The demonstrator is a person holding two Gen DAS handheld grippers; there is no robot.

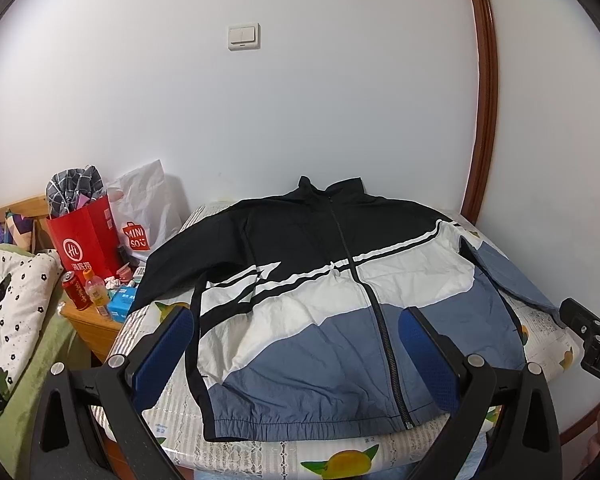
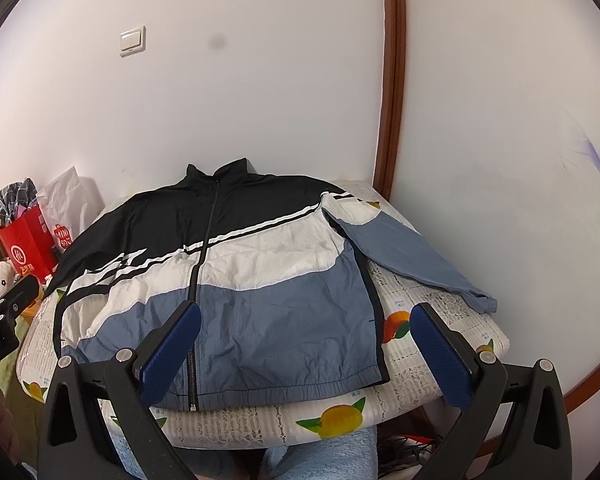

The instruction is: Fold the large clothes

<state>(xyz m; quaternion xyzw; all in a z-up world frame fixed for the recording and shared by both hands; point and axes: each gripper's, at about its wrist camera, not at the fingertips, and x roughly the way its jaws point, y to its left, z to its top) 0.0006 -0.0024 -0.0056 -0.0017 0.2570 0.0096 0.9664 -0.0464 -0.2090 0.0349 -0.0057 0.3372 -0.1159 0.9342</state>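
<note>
A zip-up jacket (image 1: 320, 312), black at the top, white in the middle and blue at the bottom, lies flat and face up on a small table with a fruit-print cover (image 1: 340, 456). It also shows in the right wrist view (image 2: 236, 280). Its right sleeve (image 2: 412, 256) spreads out to the right; the black left sleeve (image 1: 172, 264) hangs off the left edge. My left gripper (image 1: 296, 328) is open and empty, above the hem. My right gripper (image 2: 306, 324) is open and empty, above the hem's right part.
A bedside cabinet (image 1: 92, 324) at the left holds a can, a bottle and boxes. A red bag (image 1: 84, 240) and a white Miniso bag (image 1: 140, 216) stand behind it. A bed with spotted bedding (image 1: 12, 304) is far left. The white wall is close behind the table.
</note>
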